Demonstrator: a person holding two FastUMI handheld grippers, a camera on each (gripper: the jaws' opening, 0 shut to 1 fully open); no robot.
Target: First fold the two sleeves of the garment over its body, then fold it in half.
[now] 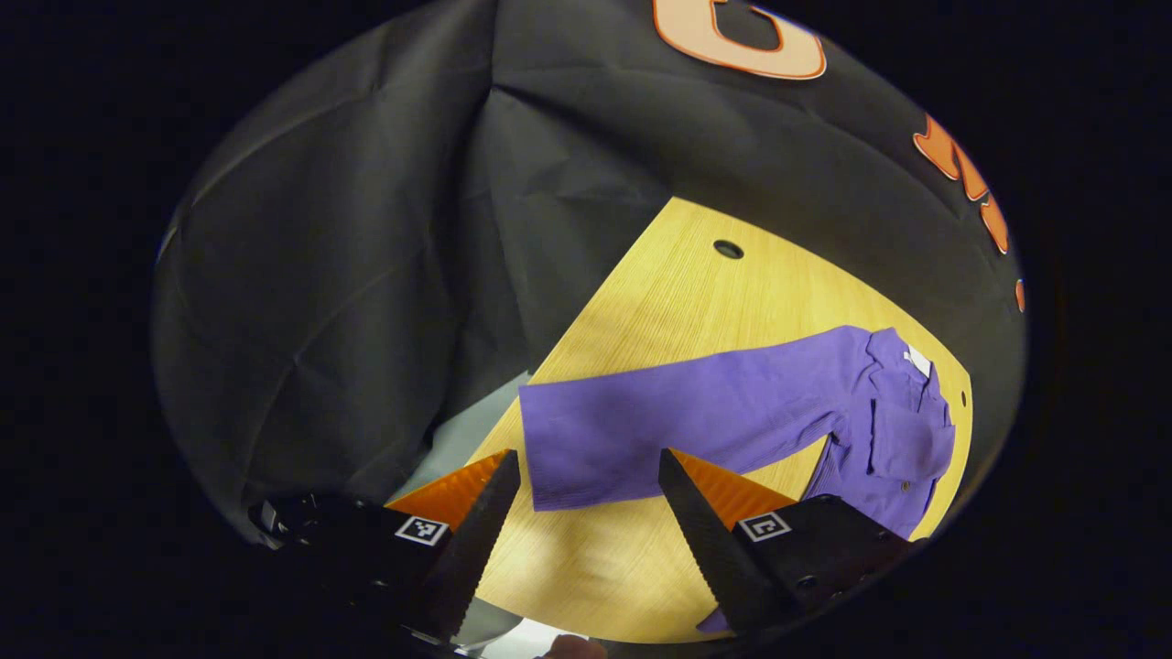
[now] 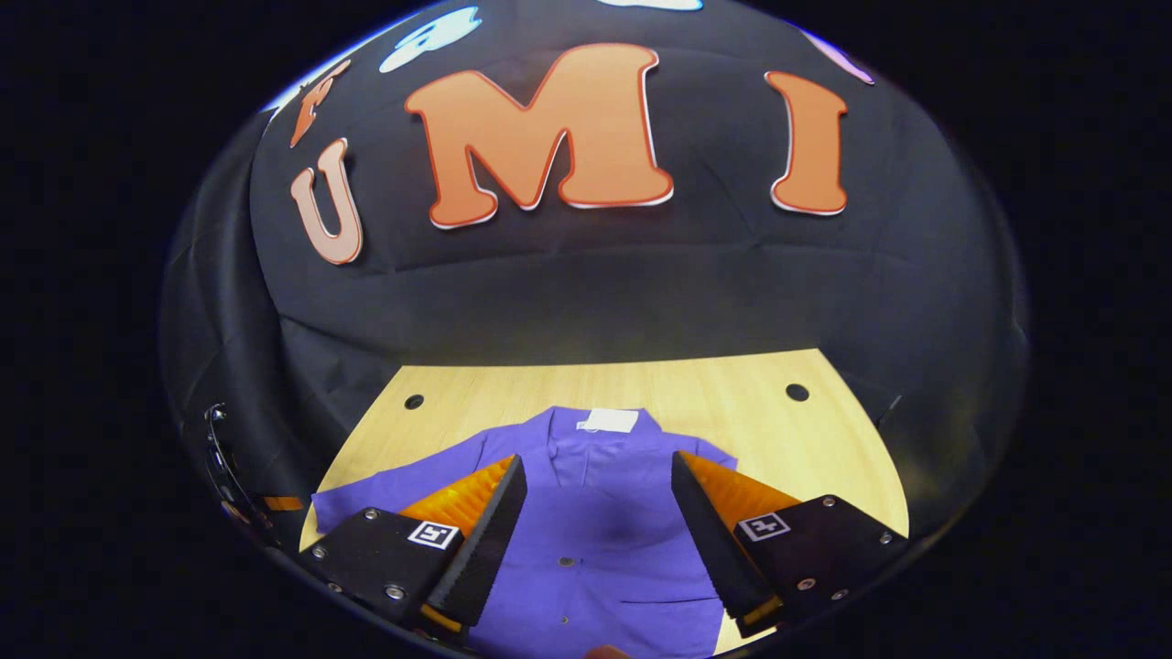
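We see the wooden table (image 2: pixel 732 389) spread before the black cloth wall (image 2: pixel 586 293), its light top drilled with small round holes, one near each far corner (image 2: pixel 797 392). On it lies the purple shirt (image 2: pixel 595 513), flat and face up, its collar toward the far edge and its row of buttons running down the middle of the body. In the left gripper view the shirt's sleeve (image 1: pixel 678 412) stretches out straight and unfolded across the wood, its cuff end near the table's edge, while the body lies to the far right. A white label (image 2: pixel 607 420) sits inside the collar.

Our left gripper (image 1: pixel 586 471) hovers just above the cuff end of that sleeve, its fingers spread wide and apart from the cloth. Our right gripper (image 2: pixel 597 471) hangs over the shirt's chest, its fingers likewise spread wide, with nothing between them.
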